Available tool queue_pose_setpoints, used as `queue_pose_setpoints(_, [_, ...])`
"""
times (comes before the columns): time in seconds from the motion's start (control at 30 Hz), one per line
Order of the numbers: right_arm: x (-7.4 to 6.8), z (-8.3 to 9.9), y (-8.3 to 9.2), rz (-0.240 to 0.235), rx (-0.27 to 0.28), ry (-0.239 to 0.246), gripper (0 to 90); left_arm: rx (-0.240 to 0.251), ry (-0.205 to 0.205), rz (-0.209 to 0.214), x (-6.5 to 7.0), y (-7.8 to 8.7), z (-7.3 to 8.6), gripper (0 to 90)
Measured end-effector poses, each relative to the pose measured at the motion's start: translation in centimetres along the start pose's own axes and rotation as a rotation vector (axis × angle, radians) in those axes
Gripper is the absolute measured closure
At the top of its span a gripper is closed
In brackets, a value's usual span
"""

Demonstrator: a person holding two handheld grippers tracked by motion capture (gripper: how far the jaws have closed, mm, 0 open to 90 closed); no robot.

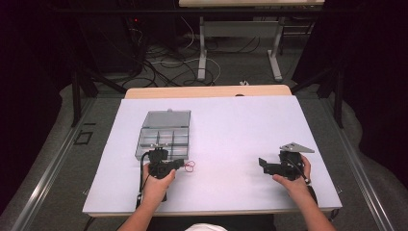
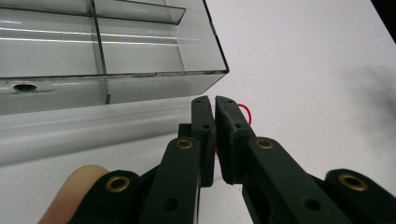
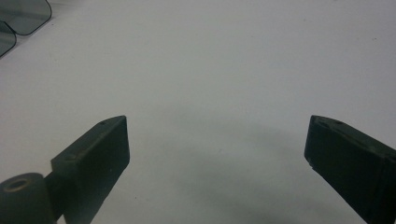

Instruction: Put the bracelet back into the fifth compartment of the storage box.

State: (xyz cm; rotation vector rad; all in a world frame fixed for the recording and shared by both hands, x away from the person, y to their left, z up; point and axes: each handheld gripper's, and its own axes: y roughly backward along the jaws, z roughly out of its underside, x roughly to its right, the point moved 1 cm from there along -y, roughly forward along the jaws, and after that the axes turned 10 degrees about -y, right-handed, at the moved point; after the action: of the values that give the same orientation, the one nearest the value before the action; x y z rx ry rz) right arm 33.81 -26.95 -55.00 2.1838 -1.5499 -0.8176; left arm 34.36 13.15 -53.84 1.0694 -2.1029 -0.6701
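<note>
Work in hand: a thin red wire loop [image 1: 189, 166] is being picked off the white worktop [image 1: 231, 130], most likely to go into the clear compartment box [image 1: 163, 129] that stands open just beyond it; that destination is my reading, not something shown.

Progress: early, I judge; the pick-up looks made, the carry and the drop are not; the compartments that I can see into from the left claw view are bare.

Left claw [image 2: 215, 122]: jaws drawn together with only a sliver between the pads; the red wire loop [image 2: 245, 112] curls out from behind the right-hand jaw tip, and a fleck of red shows lower down in the gap, so it is gripping the wire; whether the wire is off the worktop I cannot tell.

Where the wire is: at the left claw's tips, just beside the near right corner of the box [image 2: 140, 70], close to its front wall but not in any compartment.

Right claw [image 3: 217, 140]: jaws spread wide, nothing between them, bare worktop beneath; in the high view the right claw [image 1: 263, 163] sits well apart from the box, idle at the right side of the worktop.

Left to do: lift, move over a compartment, release; the wire is springy and slight, so it may cling to a pad.
</note>
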Motion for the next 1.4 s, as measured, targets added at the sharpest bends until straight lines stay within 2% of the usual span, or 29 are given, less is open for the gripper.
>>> queue_pose_setpoints(0.07, [0.0, 0.0, 0.0, 0.001, -0.001, 0.0, 6.3, 0.011, 0.0, 0.0, 0.1, 0.0, 0.0, 87.0])
queue_pose_setpoints(0.23, [0.0, 0.0, -0.1, 0.0, -0.001, 0.002, 6.3, 0.003, -0.033, -0.006, 0.1, 0.2, -0.1, 87.0])
queue_pose_setpoints(0.5, [0.1, -0.1, -0.2, 0.004, 0.001, -0.002, 6.5, 0.023, -0.031, -0.01, 0.2, 0.4, -0.2, 87.0])
queue_pose_setpoints(0.53, [0.1, 0.0, -0.2, 0.003, 0.0, 0.003, 6.5, 0.01, -0.037, -0.007, 0.1, 0.5, -0.3, 87.0])
queue_pose_setpoints(0.67, [0.0, 0.0, -0.1, 0.001, 0.0, -0.002, 6.5, 0.035, -0.049, -0.029, 0.2, 0.7, -0.5, 87.0])
queue_pose_setpoints(0.77, [0.1, 0.0, -0.1, -0.001, 0.001, 0.001, 6.5, 0.036, -0.06, -0.027, 0.3, 0.9, -0.6, 87.0])
queue_pose_setpoints(0.9, [0.1, -0.1, -0.2, 0.0, 0.004, 0.012, 6.5, 0.048, -0.056, -0.036, 0.3, 1.1, -0.7, 87.0])
queue_pose_setpoints(1.33, [0.1, 0.0, -0.1, 0.0, 0.0, -0.007, 6.6, 0.075, -0.04, -0.037, -0.3, 1.9, -1.2, 87.0])
queue_pose_setpoints(1.4, [0.3, 0.0, -0.2, 0.0, 0.0, 0.004, 6.6, 0.08, -0.033, -0.035, -0.4, 2.0, -1.3, 87.0])
